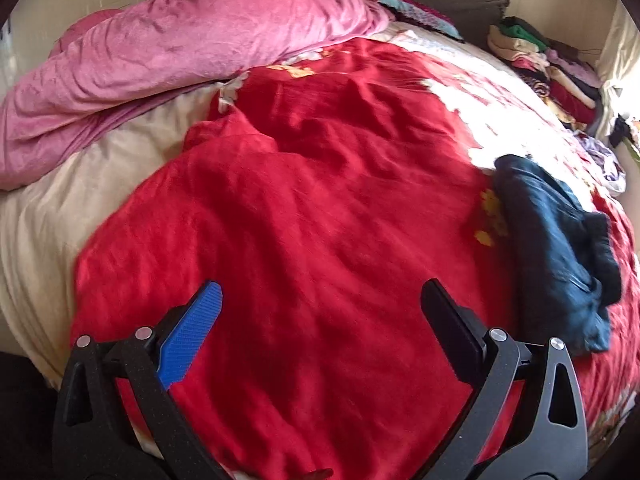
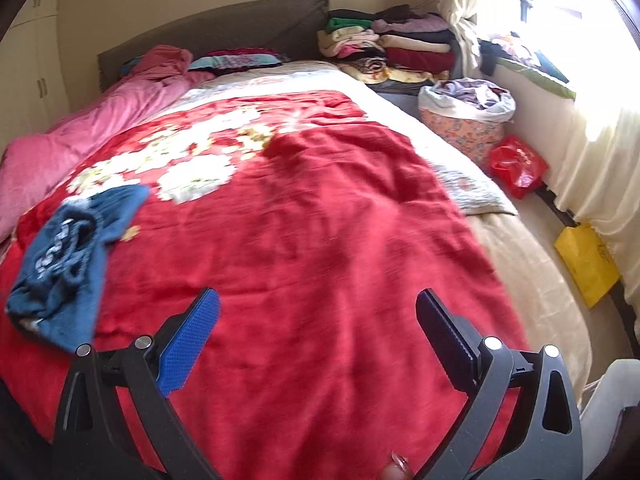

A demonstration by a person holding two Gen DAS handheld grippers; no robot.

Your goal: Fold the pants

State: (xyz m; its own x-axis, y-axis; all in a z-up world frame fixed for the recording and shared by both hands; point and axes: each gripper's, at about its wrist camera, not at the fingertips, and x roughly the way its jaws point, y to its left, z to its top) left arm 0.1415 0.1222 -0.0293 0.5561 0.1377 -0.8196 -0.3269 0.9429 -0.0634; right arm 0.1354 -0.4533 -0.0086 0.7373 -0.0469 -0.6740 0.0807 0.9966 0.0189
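Observation:
A pair of dark blue pants (image 1: 560,248) lies crumpled in a heap on a red flowered blanket (image 1: 320,208) spread over the bed. In the right wrist view the pants (image 2: 68,256) lie at the left, waistband showing. My left gripper (image 1: 320,292) is open and empty above the blanket, with the pants to its right. My right gripper (image 2: 318,300) is open and empty above the blanket (image 2: 320,220), with the pants to its left. Neither gripper touches the pants.
A pink quilt (image 1: 160,60) is bunched along the bed's left side. Stacks of folded clothes (image 2: 384,48) sit by the headboard. Right of the bed stand a cloth-filled basket (image 2: 466,120), a red bag (image 2: 516,166) and a yellow bag (image 2: 586,264), below a curtained window.

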